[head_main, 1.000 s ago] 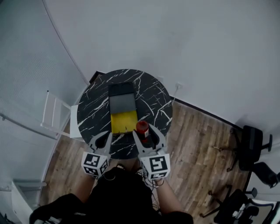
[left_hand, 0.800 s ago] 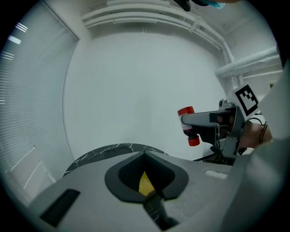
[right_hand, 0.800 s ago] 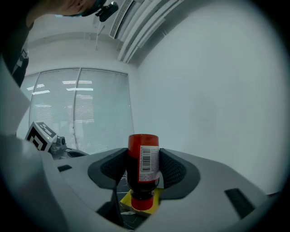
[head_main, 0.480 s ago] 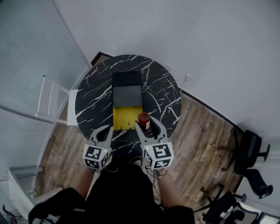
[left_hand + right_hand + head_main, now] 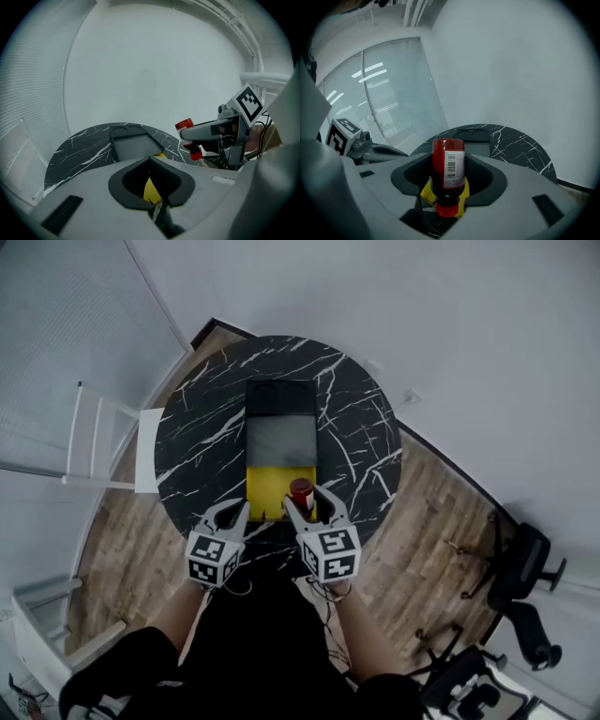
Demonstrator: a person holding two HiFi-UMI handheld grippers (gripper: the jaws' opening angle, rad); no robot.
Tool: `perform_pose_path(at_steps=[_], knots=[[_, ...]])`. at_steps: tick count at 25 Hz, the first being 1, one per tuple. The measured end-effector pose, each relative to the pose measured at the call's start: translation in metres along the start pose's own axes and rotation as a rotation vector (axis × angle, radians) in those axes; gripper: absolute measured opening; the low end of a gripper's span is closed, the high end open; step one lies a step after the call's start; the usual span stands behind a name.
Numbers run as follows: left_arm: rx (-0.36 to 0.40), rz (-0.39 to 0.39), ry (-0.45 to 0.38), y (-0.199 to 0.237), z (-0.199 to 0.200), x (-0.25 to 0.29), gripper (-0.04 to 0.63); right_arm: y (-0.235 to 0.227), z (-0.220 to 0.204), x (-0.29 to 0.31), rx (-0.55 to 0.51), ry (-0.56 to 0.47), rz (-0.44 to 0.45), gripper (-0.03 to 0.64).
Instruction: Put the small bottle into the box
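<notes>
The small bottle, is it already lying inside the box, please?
No, the right claw grips the small bottle in mid-air.

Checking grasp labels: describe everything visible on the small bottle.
The small bottle is dark with red at both ends and a white barcode label, plastic by the look. It stands roughly upright, narrow capped neck downward, clamped at its body between the right gripper's jaws and touching nothing else. In the head view it hangs at the yellow near end of the box.
</notes>
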State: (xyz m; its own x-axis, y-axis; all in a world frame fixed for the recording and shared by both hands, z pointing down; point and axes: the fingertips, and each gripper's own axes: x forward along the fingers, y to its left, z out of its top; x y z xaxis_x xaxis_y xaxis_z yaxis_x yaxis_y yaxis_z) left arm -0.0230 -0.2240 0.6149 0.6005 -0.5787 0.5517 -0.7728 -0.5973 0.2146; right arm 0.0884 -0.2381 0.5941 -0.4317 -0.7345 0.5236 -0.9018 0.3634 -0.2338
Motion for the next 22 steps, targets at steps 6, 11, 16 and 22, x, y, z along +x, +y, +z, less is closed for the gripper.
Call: perform_pose_path(at_steps=[6,11,16,22], knots=[[-0.02,-0.023,0.089,0.018,-0.027,0.025,-0.002,-0.009,-0.042,0.044,-0.003,0.147,-0.008,0.207],[-0.014,-0.036,0.133,0.029,-0.038,0.038,-0.002,-0.016,-0.079,0.065,-0.044,0.304,-0.011,0.209],[-0.002,-0.062,0.149,0.033,-0.038,0.047,-0.002,-0.02,-0.113,0.078,-0.151,0.455,0.008,0.209],[0.003,-0.086,0.192,0.035,-0.047,0.053,-0.002,-0.024,-0.143,0.087,-0.257,0.571,0.014,0.209]])
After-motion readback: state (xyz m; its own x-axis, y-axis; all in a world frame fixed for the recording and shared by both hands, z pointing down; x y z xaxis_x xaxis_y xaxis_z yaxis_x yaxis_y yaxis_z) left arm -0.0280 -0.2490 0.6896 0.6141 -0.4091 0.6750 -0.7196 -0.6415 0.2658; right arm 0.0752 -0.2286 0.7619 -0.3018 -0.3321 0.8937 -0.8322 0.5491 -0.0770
